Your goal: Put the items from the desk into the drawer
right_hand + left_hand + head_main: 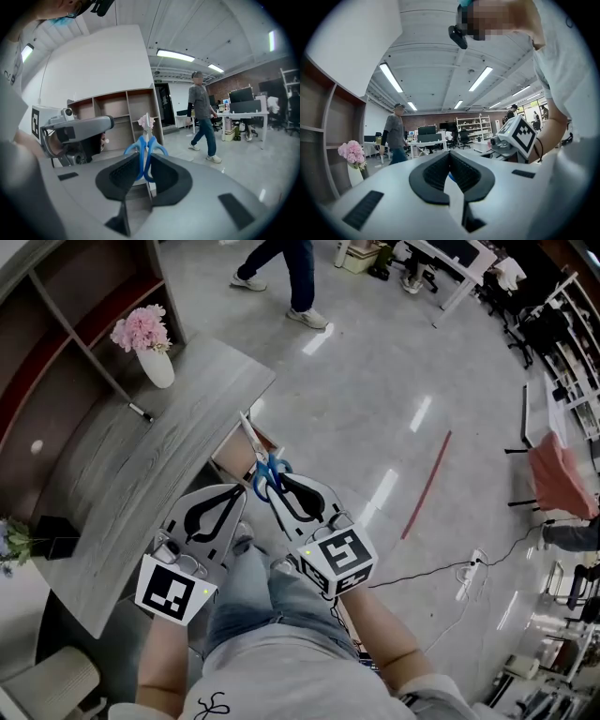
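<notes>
Right now the right gripper (279, 484) has its fingers clamped on the blue handles of the scissors (263, 472), held in the air just off the edge of the bench (131, 474). Beside it, the left gripper (236, 495) has its fingers pressed together around nothing.

— Where's the flower vase (155, 367)?
— On the desk (141, 484), at its far corner, with a pen (141, 412) just beside it along the shelf-side edge.
— And the scissors (265, 470)?
— Past the desk's right edge, between the right gripper's (286, 495) jaws. The left gripper (220, 512) is just left of it.
</notes>
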The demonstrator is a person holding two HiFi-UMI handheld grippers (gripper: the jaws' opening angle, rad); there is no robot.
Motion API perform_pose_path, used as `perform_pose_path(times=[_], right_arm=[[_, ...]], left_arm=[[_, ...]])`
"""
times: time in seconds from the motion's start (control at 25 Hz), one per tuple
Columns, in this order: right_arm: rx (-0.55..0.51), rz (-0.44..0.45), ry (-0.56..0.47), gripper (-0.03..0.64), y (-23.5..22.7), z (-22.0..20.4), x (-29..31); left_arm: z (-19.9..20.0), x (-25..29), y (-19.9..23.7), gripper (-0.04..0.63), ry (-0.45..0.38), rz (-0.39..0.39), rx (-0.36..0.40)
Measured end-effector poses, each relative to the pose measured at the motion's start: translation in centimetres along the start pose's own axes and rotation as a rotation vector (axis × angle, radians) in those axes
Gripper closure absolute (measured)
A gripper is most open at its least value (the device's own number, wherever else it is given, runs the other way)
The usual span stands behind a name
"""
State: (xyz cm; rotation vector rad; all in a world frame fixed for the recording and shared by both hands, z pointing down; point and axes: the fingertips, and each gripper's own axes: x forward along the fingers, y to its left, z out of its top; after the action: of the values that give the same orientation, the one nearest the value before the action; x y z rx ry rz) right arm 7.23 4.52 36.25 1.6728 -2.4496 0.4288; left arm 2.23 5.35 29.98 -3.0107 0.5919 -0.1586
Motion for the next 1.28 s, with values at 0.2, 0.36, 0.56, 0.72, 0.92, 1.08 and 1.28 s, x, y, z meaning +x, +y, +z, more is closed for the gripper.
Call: perform_pose_path(times=[0.2, 0.36, 0.56, 0.72, 0.92, 1.08, 1.28], right_arm=[[-0.003, 0.016, 0.014, 0.532, -1.9, -0.5, 1.4], [-0.008, 0.028, 0.040, 0.532, -4.3, -0.4, 3.1], [-0.028, 0.051, 0.064, 0.532, -6.5, 0.6, 6.0], [-0.048, 0.084, 0.069, 0.532, -7.4, 2.0, 9.0], [-0.076, 0.135, 0.059, 0.532, -7.4, 3.7, 12.4], [-0.108, 0.204, 0.074, 0.532, -6.6, 4.1, 13.1], [-0.155, 0.327, 0.093, 0.532, -5.7, 4.1, 14.0]], left_arm=[[-1.0, 2.4, 1.6, 0.588, 0.016, 0.006, -0.013], [-1.4, 5.1, 3.1, 0.588, 0.030, -0.002, -0.007], [-1.5, 7.7, 5.8, 0.588, 0.029, 0.011, -0.012], [-1.7, 8.7, 8.4, 0.588, 0.025, 0.032, -0.015], [-2.0, 8.7, 11.2, 0.588, 0.031, 0.061, -0.005], [-1.6, 8.1, 12.0, 0.588, 0.029, 0.127, -0.011], [-1.5, 7.1, 12.6, 0.588, 0.036, 0.243, -0.039]])
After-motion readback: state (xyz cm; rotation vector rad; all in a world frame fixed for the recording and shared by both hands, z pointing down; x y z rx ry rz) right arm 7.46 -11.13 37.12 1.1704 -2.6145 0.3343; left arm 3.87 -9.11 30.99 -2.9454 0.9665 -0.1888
